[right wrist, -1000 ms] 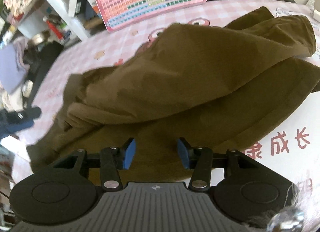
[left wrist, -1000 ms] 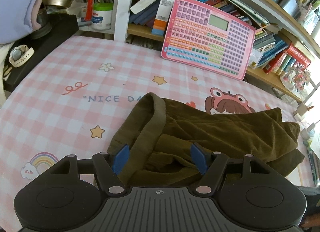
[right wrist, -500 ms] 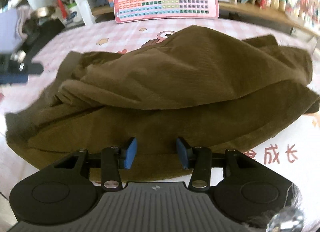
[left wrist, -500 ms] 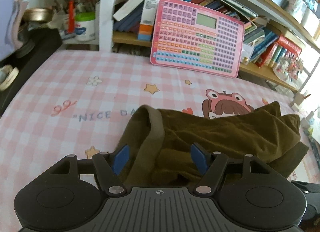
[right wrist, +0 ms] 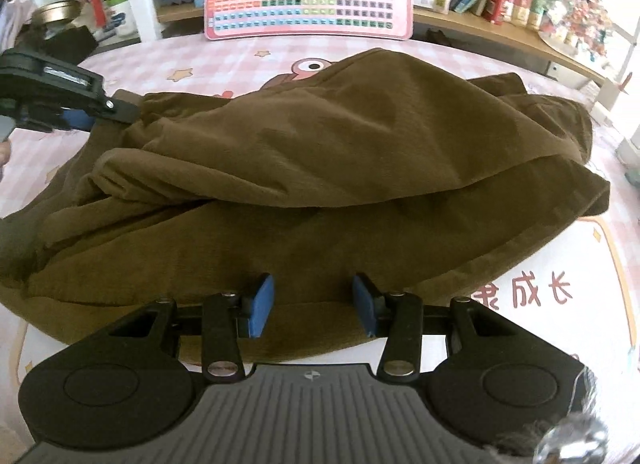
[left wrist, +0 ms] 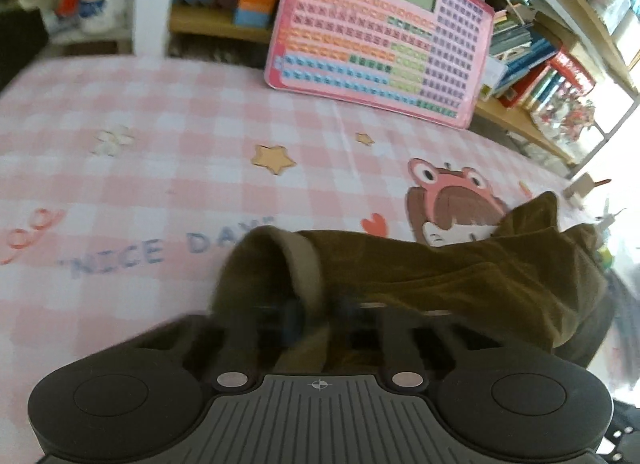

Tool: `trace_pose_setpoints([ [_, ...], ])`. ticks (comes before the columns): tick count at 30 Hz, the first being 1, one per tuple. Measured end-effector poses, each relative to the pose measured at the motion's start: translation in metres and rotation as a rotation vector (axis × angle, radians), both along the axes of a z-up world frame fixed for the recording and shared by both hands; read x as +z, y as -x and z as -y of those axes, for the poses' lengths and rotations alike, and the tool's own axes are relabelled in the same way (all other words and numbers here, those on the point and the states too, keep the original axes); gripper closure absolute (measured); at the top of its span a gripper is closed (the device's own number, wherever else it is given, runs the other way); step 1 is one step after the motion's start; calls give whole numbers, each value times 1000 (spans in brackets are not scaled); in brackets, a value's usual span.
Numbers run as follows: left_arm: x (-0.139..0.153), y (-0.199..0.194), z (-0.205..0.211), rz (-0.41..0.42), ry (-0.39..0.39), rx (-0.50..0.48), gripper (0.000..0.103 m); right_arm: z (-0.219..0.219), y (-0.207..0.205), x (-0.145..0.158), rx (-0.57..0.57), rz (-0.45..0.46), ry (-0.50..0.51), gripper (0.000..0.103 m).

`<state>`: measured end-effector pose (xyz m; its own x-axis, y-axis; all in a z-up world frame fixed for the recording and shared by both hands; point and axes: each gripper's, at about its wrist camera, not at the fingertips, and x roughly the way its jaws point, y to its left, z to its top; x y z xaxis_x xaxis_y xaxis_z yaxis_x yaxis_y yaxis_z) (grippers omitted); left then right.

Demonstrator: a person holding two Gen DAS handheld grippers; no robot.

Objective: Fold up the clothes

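A brown velvety garment (left wrist: 460, 264) lies bunched on the pink checked cloth (left wrist: 160, 124). My left gripper (left wrist: 320, 320) is blurred, its jaws closing tight on the garment's ribbed band (left wrist: 308, 264) at the left end. The right wrist view shows the same garment (right wrist: 320, 144) as a wide heap, with the left gripper (right wrist: 80, 116) pinching its far left edge. My right gripper (right wrist: 313, 304) hovers open over the near hem, blue pads (right wrist: 260, 304) apart and not pressing the cloth.
A pink toy keyboard board (left wrist: 380, 36) leans against the shelf at the back. Books (left wrist: 540, 56) fill the shelves to the right, and a white post (left wrist: 148, 4) stands at the back left. A dark object (right wrist: 68, 44) sits at the table's far left.
My left gripper moved forward and down onto the ribbed band and went from open to shut on it. The right gripper swung to face the garment squarely and stayed open.
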<state>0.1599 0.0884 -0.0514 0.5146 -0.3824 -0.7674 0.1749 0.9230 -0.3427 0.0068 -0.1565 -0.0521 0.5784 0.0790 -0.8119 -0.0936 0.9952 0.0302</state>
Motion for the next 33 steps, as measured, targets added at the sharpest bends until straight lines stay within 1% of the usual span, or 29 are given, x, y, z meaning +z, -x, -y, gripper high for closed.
trace_pose_setpoints([
  [1,4,0,-3,14,23,13,101,0,0,0,-8,-3,-1,60],
  [2,13,3,-11,49,75,43,101,0,0,0,-17,-6,-2,60],
  [4,36,14,-37,161,239,132,101,1,1,2,-46,-17,-21,60],
  [6,47,17,-60,222,297,214,101,6,3,3,-85,-26,-58,61],
  [7,46,11,-69,214,268,254,100,8,4,4,-103,-29,-77,62],
  [9,30,-8,-77,155,153,292,99,10,5,4,-115,-30,-89,62],
  [10,15,-19,-81,96,99,310,94,8,5,4,-111,-30,-79,62],
  [11,1,-27,-85,36,64,323,93,6,4,3,-105,-31,-65,62],
  [12,-9,-30,-89,-3,55,331,92,3,4,3,-99,-33,-51,61],
  [13,-16,-32,-92,-29,55,338,89,1,3,3,-91,-36,-41,60],
  [16,-7,-14,-101,20,143,359,85,-3,2,2,-74,-38,-23,58],
  [17,-4,-6,-102,30,157,350,81,-3,3,2,-71,-37,-22,58],
  [19,2,9,-104,45,179,332,80,-4,3,1,-64,-36,-16,57],
  [23,-5,35,-99,-9,176,308,80,-8,3,-1,-53,-35,-6,54],
  [25,-14,46,-95,-35,172,306,80,-8,2,-1,-46,-35,-2,53],
  [28,-20,53,-90,-25,161,319,80,-8,0,0,-40,-38,-4,53],
  [33,-19,48,-86,-5,160,306,82,-7,0,1,-44,-43,-21,53],
])
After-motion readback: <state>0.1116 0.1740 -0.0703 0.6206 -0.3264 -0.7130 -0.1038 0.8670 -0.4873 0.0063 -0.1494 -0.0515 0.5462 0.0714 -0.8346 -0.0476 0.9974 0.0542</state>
